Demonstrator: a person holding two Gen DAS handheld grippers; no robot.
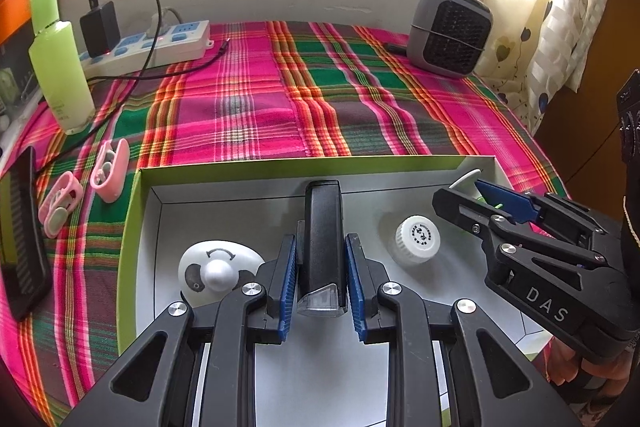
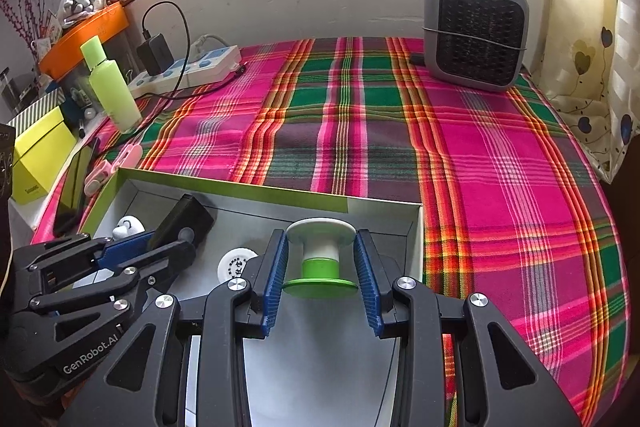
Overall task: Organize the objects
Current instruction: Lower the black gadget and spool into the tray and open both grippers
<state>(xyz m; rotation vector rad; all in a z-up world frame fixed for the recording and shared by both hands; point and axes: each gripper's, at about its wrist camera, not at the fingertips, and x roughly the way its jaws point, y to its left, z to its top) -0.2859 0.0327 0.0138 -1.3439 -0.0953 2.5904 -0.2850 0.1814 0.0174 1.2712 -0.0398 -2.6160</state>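
Left wrist view: your left gripper sits low inside the green-rimmed cardboard box, its blue pads flanking a black oblong device with a clear tip. The pads stand right at the device's sides; whether they press it or have a hair of slack cannot be told here, so treat it as held. To finish this step well, lower the device until it rests flat on the box floor, clear of the neighbours, then spread the fingers without dragging it sideways. In the box you can count one white panda-faced knob, one white ribbed screw cap and this one black device. Outside, on the plaid cloth, lie two pink clips, one pale green bottle, one power strip with one black charger, one dark phone and one grey fan heater. Your right gripper reaches into the far right corner of the box.

Right wrist view: your right gripper has its pads on either side of one white-and-green spool-shaped piece, touching its flanges, so it looks pinched. It hangs over the box's right end, near the wall. Set it down beside the cap, well apart from the black device, so nothing gets knocked as you let go. One yellow-green carton stands off the table's left edge.
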